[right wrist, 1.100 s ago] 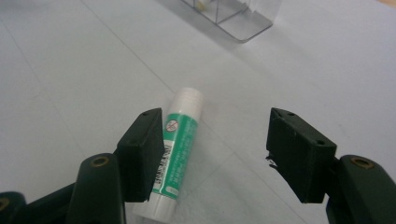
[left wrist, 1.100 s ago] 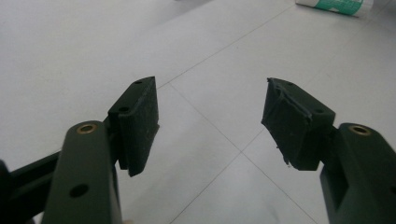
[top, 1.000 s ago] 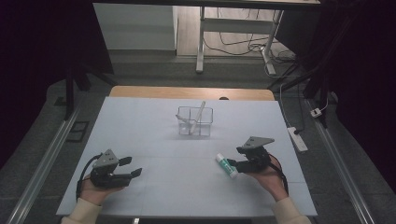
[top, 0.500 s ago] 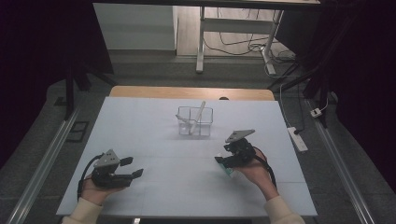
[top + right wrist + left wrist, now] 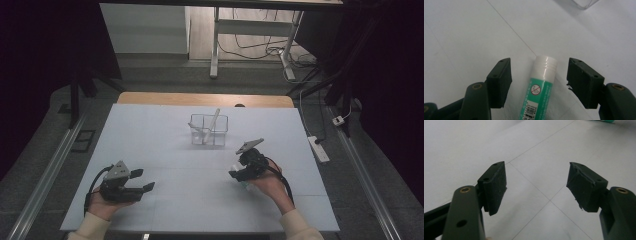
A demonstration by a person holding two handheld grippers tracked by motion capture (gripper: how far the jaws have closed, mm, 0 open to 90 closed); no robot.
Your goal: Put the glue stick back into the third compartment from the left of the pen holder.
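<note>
A green glue stick (image 5: 541, 90) with a white cap lies flat on the white table (image 5: 165, 150). My right gripper (image 5: 539, 63) is open and straddles it, one jaw on each side, neither pad touching the stick. From above, the right gripper (image 5: 240, 175) covers most of the stick. My left gripper (image 5: 142, 181) rests at the front left, open, with nothing between its jaws (image 5: 537, 173). A clear two-part container (image 5: 208, 130) stands at the middle of the table with a white stick (image 5: 213, 120) leaning in it.
The table's wooden far edge (image 5: 205, 99) lies behind the container. A power strip (image 5: 318, 148) lies on the floor to the right. Metal rails (image 5: 45, 175) run along both sides. Desk legs and cables stand beyond the table.
My right gripper has moved left and slightly forward over the glue stick, which lay in plain sight beside it before. The left gripper has barely shifted.
</note>
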